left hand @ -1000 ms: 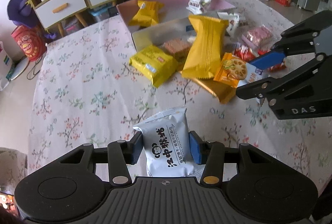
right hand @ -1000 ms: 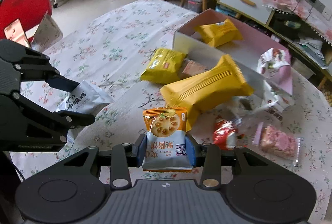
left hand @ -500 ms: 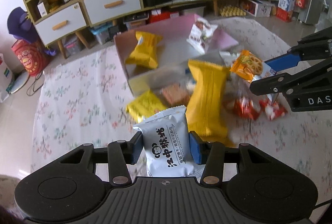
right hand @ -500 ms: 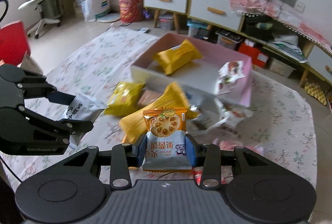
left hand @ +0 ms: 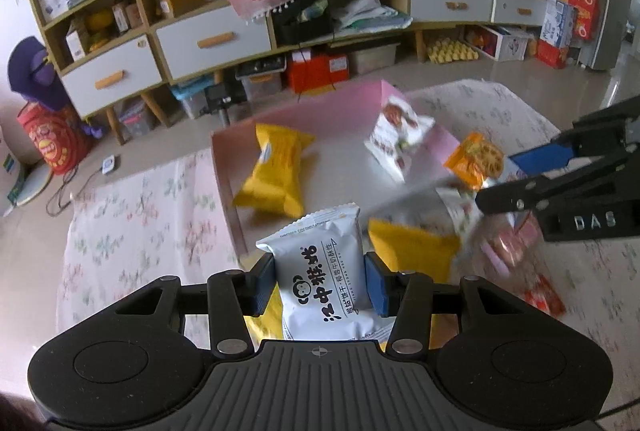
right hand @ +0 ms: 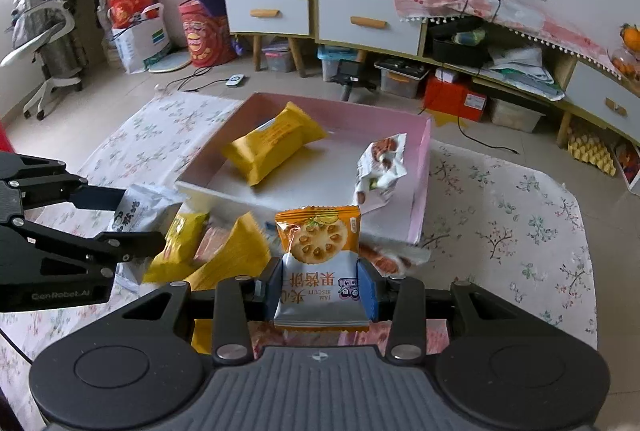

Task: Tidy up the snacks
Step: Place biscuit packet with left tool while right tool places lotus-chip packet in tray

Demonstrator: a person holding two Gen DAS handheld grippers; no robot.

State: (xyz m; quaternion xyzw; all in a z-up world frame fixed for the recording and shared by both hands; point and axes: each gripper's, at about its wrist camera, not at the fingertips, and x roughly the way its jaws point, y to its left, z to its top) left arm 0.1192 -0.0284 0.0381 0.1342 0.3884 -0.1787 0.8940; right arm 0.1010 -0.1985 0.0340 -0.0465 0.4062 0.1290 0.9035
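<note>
1. We've got the left gripper (left hand: 320,285) clamped on a white biscuit packet (left hand: 324,271), held above the near edge of the pink box (left hand: 224,167).
2. Our right gripper (right hand: 320,285) grips an orange biscuit packet (right hand: 318,259), also short of the box wall.
3. Inside the box lie a yellow packet (right hand: 274,147) and a white nut packet (right hand: 380,171), so we judge the sorting only partly done.
4. Left on the flowered tablecloth (right hand: 520,231): yellow bags (right hand: 180,247) and red sweets (left hand: 544,295), piled against the box front.
5. Nothing blocks either drop.
</note>
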